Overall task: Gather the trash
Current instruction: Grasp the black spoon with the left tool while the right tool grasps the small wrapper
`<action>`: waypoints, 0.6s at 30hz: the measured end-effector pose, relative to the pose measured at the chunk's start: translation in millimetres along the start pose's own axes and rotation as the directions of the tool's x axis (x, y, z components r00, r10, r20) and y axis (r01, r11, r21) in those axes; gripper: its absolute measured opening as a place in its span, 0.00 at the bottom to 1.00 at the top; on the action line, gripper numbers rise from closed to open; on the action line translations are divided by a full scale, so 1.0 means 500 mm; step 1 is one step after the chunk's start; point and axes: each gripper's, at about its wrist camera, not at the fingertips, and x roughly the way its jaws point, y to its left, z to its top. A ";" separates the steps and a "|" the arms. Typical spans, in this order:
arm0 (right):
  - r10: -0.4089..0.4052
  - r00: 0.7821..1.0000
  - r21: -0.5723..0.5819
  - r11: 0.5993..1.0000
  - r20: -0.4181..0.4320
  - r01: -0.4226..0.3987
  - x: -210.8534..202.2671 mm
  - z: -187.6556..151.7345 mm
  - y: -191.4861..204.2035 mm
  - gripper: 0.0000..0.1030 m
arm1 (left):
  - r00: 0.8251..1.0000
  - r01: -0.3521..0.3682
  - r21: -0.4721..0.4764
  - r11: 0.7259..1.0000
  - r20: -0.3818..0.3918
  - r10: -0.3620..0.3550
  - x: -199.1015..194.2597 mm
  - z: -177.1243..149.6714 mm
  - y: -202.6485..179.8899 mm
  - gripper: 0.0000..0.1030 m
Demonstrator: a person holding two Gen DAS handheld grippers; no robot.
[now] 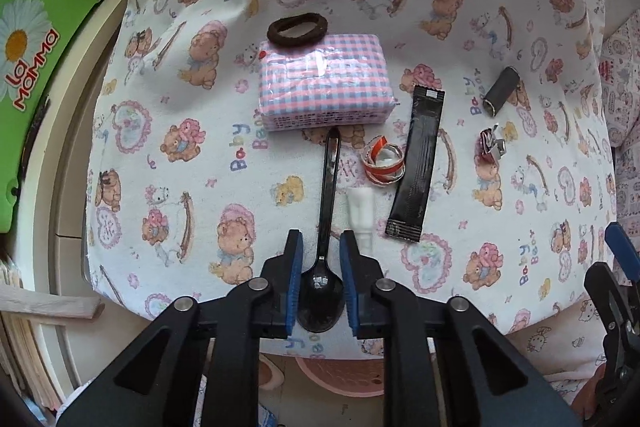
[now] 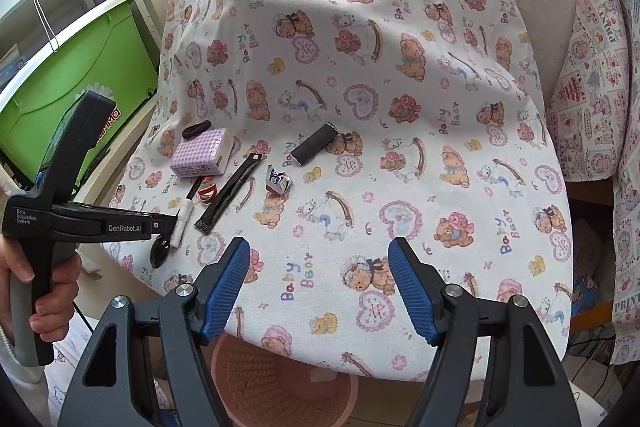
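Spoon (image 1: 326,227), black plastic, lying on table (image 1: 168,155) near front edge: light, stiff, slick. Bowl between left gripper (image 1: 320,283) fingers, nearly clenched, contact probably not made. Better hold at neck. Right gripper (image 2: 318,291) released, empty.

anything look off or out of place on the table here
Yes: a black plastic spoon lies among the litter, its bowl between the left gripper pads at the table's near edge. A crumpled foil wrapper, a curled red-and-white strip and a black sachet are strewn across the cloth. Nothing looks spilled.
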 end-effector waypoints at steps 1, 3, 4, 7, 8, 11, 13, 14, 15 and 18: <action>-0.001 1.000 0.001 1.000 -0.001 0.001 0.001 0.001 0.000 0.71 | 1.000 -0.019 0.011 1.000 0.004 0.019 0.002 0.001 -0.003 0.22; -0.002 1.000 0.002 1.000 0.000 0.002 0.001 0.001 -0.001 0.71 | 0.999 -0.041 0.030 0.999 0.009 0.041 0.004 0.005 -0.005 0.19; -0.002 1.000 0.003 1.000 0.000 0.002 0.001 0.001 -0.001 0.71 | 0.999 -0.032 0.036 0.999 0.003 0.032 0.005 0.007 -0.004 0.14; 0.000 1.000 0.000 1.000 -0.002 0.000 0.001 0.002 -0.001 0.71 | 0.999 -0.031 0.065 0.997 -0.008 0.031 0.005 0.011 -0.012 0.04; -0.001 1.000 -0.002 1.000 -0.002 0.001 0.001 0.002 -0.001 0.71 | 1.000 -0.026 0.062 0.998 -0.002 0.026 0.002 0.011 -0.008 0.04; -0.009 1.000 -0.011 1.000 -0.002 0.009 0.004 0.001 0.000 0.71 | 1.000 -0.001 0.031 1.000 0.025 0.000 -0.012 0.006 -0.014 0.04; -0.002 1.000 -0.012 1.000 -0.002 0.002 0.006 0.001 0.002 0.71 | 0.998 0.019 0.018 1.000 0.052 -0.020 -0.029 -0.003 -0.004 0.04; 0.003 1.000 -0.013 1.000 0.000 -0.003 0.006 0.002 0.003 0.71 | 0.997 0.028 0.016 0.999 0.066 -0.029 -0.038 -0.008 0.000 0.04; 0.005 1.000 -0.016 1.000 0.004 -0.005 0.007 0.003 0.007 0.71 | 0.996 0.035 0.017 0.999 0.080 -0.037 -0.049 -0.017 0.005 0.04; 0.019 1.000 -0.033 0.999 0.020 -0.018 0.015 0.017 0.023 0.71 | 0.991 0.052 0.017 0.999 0.123 -0.053 -0.070 -0.032 0.014 0.04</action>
